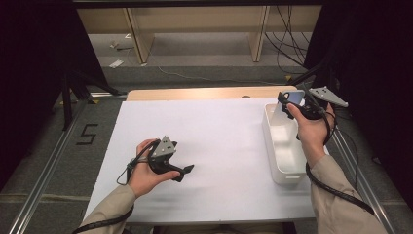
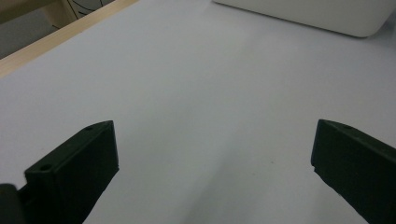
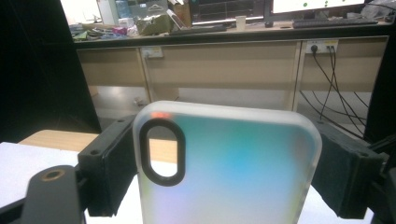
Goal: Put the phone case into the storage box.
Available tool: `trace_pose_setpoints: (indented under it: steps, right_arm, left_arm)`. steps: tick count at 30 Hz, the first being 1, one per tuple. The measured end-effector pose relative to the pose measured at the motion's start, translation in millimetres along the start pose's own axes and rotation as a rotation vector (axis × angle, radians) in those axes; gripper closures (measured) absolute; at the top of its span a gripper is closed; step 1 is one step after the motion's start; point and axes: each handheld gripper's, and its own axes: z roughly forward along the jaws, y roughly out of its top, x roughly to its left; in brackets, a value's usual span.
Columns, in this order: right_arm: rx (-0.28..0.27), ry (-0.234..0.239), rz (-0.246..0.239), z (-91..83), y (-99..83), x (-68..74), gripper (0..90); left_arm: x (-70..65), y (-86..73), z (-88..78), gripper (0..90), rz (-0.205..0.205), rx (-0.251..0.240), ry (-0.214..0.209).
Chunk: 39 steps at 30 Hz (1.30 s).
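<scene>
Two grippers are working here: the right gripper (image 1: 291,103) is clamping a translucent phone case (image 3: 229,168) by its long edges, upright, above the far end of the white bin (image 1: 285,173) at right of frame, while the left gripper (image 1: 182,171) is idling open over the desk (image 1: 219,131).

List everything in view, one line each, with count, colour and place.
phone case: one, frosted translucent with a black camera ring, clamped between the right jaws above the bin
bin: one, white, right side of the table
table: one, white sheet over a wooden top, centre
shelving: one, pale wood, beyond the table
left gripper: one, black, open low over the bare sheet
right gripper: one, black, shut on the case
hands: two, sleeves beige
</scene>
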Motion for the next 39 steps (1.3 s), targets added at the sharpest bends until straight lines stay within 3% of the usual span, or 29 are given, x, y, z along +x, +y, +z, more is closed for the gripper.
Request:
trace_pose_setpoints:
  steps: [39]
  right_arm:
    - [0.014,-0.01,-0.021,13.5,-1.4,-1.3,18.2]
  left_arm:
    - [-0.1,0.2,0.0,0.2,0.001,0.002,0.001]
